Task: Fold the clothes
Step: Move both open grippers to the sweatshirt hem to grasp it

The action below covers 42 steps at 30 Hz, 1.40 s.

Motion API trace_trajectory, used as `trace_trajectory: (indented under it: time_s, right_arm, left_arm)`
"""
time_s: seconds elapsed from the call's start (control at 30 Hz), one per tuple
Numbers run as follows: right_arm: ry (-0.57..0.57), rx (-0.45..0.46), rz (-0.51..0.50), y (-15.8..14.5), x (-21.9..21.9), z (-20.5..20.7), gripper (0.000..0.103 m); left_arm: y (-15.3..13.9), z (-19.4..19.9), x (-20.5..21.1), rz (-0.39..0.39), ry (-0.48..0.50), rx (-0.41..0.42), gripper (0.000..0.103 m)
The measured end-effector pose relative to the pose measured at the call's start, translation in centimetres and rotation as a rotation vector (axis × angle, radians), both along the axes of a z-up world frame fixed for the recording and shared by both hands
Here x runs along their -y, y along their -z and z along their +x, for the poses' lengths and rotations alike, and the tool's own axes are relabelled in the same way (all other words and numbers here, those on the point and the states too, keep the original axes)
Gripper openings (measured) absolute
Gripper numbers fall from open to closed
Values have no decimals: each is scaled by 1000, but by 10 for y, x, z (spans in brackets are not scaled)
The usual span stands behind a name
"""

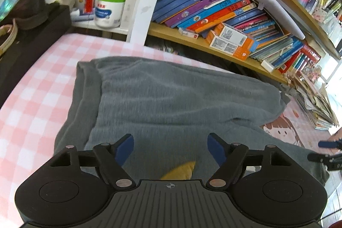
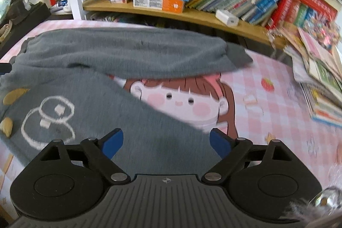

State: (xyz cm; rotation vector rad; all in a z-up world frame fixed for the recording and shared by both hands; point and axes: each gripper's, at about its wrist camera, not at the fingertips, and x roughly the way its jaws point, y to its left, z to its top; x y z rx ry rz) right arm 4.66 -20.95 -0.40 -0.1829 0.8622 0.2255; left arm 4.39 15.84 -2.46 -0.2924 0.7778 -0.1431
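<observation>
Both blue-padded fingers [image 1: 125, 147] of the left gripper [image 1: 171, 147] stand apart over the grey sweater [image 1: 171, 95], gripping nothing. Right gripper [image 2: 166, 142] likewise gapes empty. That sweater lies partly folded on the pink checked cloth [image 1: 42, 82] below the bookshelf [image 2: 192, 14].

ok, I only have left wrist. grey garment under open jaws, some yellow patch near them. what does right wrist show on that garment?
Observer: The grey garment carries a white outlined figure-eight design, with yellow patches beside it.
Operator: Is the right gripper holding cloth?
Observer: No. The right gripper is open, nothing between its blue pads, with the fabric below it.
Operator: What's right of the garment? I only see a bit of a cartoon face.
Observer: The pink checked cover lies bare there, showing the full cartoon girl's face and a printed strawberry.
</observation>
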Motion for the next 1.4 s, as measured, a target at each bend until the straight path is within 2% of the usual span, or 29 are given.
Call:
trace_trajectory:
  time_s: [0.47,0.73,0.93,1.13,1.4]
  right_arm:
    - [-135,50,-42,-13,-10,106,89]
    - [-153,63,-36,-14,1,167,89]
    - [-157,46,-47,-11,7,208,89]
    - [-222,22,-72,0,-1,237,89]
    - [-285,-22,-82,15,-15,264,90]
  left_arm:
    - [-14,74,-8,116,81,43,78]
    - [-5,117,-13,186,161,43,82]
    - [3,145,-19,225,214,39,83]
    - [12,170,-21,264,271,42,83]
    - [24,190,-23,258,300,43,83]
